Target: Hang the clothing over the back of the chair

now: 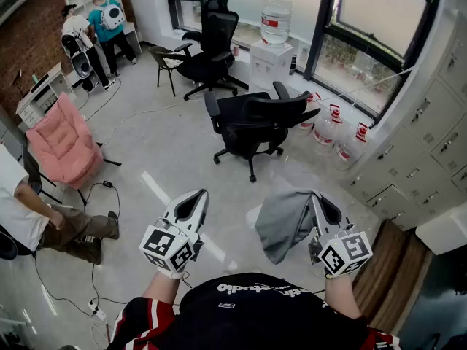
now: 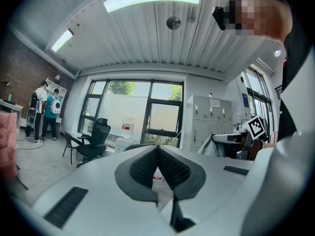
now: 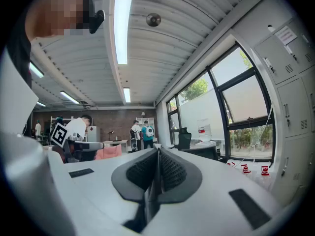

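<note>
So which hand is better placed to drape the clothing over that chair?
Right. The right gripper pinches the grey clothing, with the black chair ahead; the left gripper is shut on nothing.

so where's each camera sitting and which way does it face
Head view: on the person's head, steeply down: chair, left gripper, right gripper pinching clothing, own chest.
Left gripper view: on that gripper, level past its jaws, toward windows.
Right gripper view: likewise, toward the brick wall.
Shared: each gripper view shows the other gripper.
</note>
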Available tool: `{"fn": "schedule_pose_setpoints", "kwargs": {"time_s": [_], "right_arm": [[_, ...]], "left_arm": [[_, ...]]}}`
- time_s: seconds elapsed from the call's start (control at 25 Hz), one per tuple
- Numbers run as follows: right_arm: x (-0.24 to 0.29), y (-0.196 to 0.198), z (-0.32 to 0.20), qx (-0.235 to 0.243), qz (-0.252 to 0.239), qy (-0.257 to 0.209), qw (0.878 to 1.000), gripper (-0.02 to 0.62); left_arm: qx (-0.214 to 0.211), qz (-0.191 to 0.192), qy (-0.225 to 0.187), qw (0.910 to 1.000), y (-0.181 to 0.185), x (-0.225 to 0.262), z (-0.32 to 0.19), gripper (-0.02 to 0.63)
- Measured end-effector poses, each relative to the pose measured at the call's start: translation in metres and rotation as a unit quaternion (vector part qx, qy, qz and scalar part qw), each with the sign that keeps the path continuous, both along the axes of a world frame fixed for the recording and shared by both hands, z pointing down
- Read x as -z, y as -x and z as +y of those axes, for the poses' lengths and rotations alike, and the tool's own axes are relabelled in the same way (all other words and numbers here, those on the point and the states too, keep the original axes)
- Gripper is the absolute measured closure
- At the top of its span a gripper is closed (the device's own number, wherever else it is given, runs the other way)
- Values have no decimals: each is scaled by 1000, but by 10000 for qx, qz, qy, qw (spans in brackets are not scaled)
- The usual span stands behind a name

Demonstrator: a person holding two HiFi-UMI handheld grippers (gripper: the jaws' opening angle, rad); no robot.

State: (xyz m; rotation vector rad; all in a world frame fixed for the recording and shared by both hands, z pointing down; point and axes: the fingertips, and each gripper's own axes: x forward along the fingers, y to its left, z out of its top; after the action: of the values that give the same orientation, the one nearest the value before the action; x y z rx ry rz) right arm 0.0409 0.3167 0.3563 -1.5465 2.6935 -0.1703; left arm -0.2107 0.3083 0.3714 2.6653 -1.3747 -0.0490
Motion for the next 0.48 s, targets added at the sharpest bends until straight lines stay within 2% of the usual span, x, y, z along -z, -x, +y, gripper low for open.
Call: {"fn": "schedule_pose_setpoints", "kwargs": {"time_s": [0.48], "right_arm": [[-2, -13, -1, -96, 29, 76, 9999, 578]], "left_arm": [[-74, -14, -35, 10000, -13, 4, 1, 584]]}}
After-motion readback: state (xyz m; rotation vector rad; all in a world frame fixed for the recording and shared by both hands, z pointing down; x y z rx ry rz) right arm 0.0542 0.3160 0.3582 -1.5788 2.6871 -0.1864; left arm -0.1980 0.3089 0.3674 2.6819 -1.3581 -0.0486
